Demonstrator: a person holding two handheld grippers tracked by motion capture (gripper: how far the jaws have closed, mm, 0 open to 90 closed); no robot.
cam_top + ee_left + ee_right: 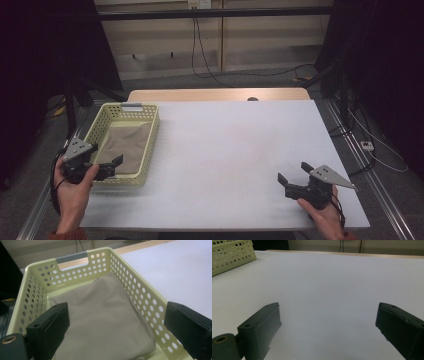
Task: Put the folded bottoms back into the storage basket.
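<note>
A pale yellow perforated basket [150,142] [140,290] stands at the table's left side, and a folded beige cloth [125,145] [105,322] lies inside it. My left gripper [114,166] [116,327] hovers open over the basket's near end, its jaws wide apart above the cloth with nothing between them. At the front right of the table my right gripper [292,172] [328,327] is also open, held just above the bare white surface and pointing left. A corner of the basket [229,255] appears far off in the right gripper view.
The white table top [235,155] stretches between the basket and the right gripper. A wooden strip [215,95] runs along the far edge. Cables [365,140] and a power strip lie on the floor to the right.
</note>
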